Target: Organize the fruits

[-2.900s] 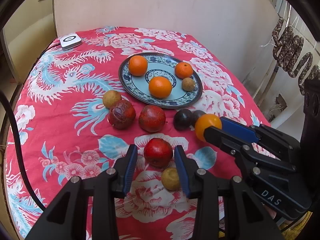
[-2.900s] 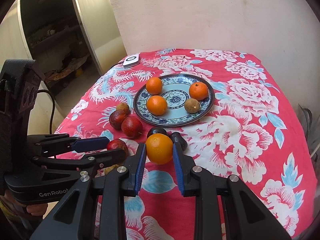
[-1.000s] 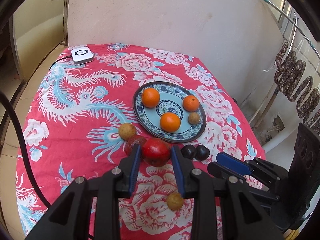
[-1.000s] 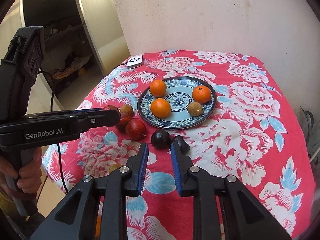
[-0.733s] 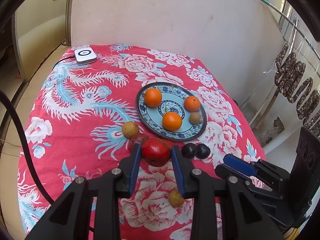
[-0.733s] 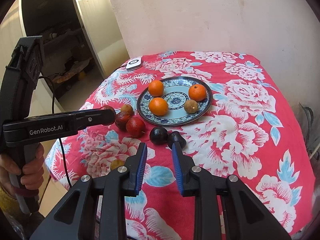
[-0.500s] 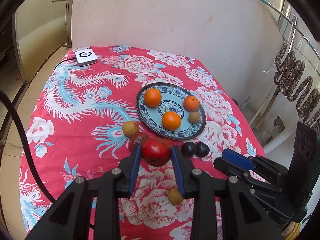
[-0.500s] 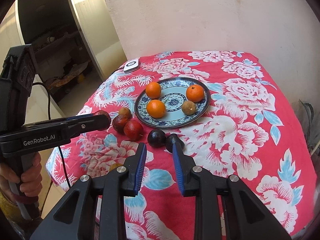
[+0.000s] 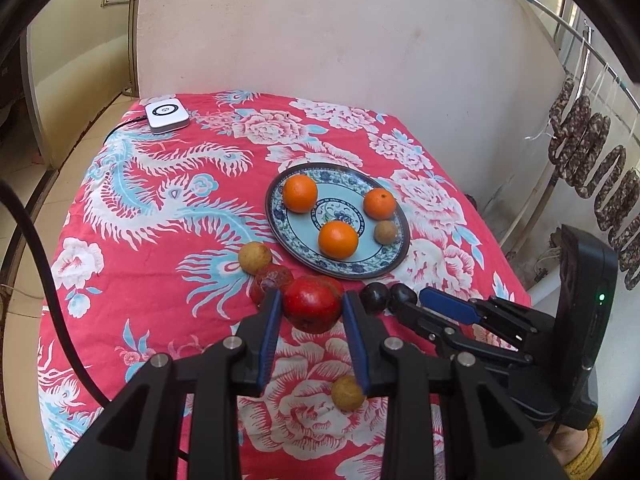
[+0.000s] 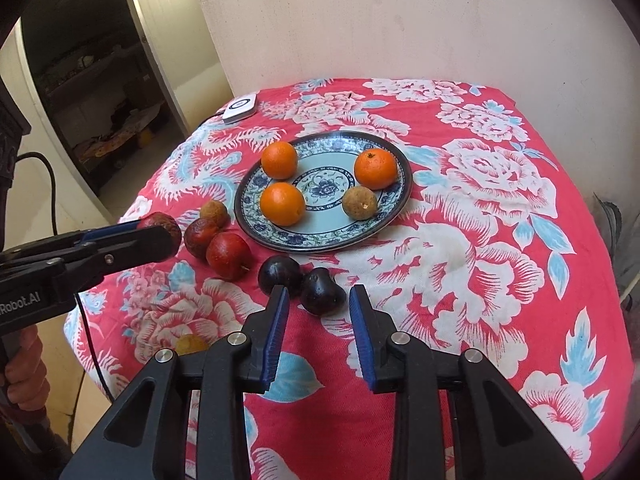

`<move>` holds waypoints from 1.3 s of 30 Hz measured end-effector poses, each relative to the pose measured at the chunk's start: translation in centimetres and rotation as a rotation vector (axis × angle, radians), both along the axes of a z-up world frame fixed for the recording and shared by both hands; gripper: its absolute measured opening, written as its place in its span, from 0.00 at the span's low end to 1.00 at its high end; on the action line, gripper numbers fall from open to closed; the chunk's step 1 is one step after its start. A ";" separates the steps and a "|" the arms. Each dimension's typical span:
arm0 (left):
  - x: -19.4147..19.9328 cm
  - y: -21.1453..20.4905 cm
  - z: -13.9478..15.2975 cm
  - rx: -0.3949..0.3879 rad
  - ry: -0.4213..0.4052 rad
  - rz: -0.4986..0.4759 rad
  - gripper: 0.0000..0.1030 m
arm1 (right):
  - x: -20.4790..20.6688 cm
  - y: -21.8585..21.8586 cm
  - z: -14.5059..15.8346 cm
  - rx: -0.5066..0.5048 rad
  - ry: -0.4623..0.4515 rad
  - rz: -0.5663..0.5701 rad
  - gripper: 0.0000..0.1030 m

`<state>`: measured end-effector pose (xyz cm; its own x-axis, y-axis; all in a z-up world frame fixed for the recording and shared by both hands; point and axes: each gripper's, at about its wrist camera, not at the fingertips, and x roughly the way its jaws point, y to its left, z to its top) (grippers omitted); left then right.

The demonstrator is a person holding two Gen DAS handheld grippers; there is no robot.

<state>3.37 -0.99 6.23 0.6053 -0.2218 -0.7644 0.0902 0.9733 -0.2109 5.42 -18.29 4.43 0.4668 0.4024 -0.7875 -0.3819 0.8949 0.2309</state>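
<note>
left hand-held gripper (image 9: 311,309) clamped, right hand-held gripper (image 10: 318,305) opening

**Two wrist cameras, one shared tabletop**

Each fisheye camera sits behind its own gripper and looks steeply down along the fingers at the worktop (image 9: 132,208), close above its near edge and facing the wall. The left view looks from the left side, the right view from the right. Both share the plate (image 9: 394,262) (image 10: 404,192), and each catches the other gripper at its edge.

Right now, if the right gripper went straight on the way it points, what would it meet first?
Probably the nearer dark fruit, which sits just ahead of the right gripper, whose jaws are opening with nothing between them. The second dark fruit lies beside its left finger; depth is uncertain.
</note>
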 end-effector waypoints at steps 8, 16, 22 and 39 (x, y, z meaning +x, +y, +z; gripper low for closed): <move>0.2 -0.2 -0.1 0.000 0.002 -0.005 0.32 | 0.5 0.4 -0.6 -0.030 -0.001 0.016 0.32; 0.4 -0.1 -0.1 -0.001 0.001 -0.001 0.32 | 0.3 1.0 -0.3 -0.048 -0.022 0.048 0.25; 0.6 0.0 0.4 -0.002 -0.013 0.001 0.32 | -0.1 0.2 1.6 0.008 -0.067 0.031 0.24; 4.7 -0.6 -0.8 -0.021 0.006 0.011 0.32 | 2.2 0.7 2.9 0.034 -0.125 0.011 0.24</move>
<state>8.04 -1.55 5.40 0.6032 -0.2311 -0.7634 0.0783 0.9697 -0.2316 7.61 -17.54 7.33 0.5564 0.4331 -0.7091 -0.4193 0.8831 0.2105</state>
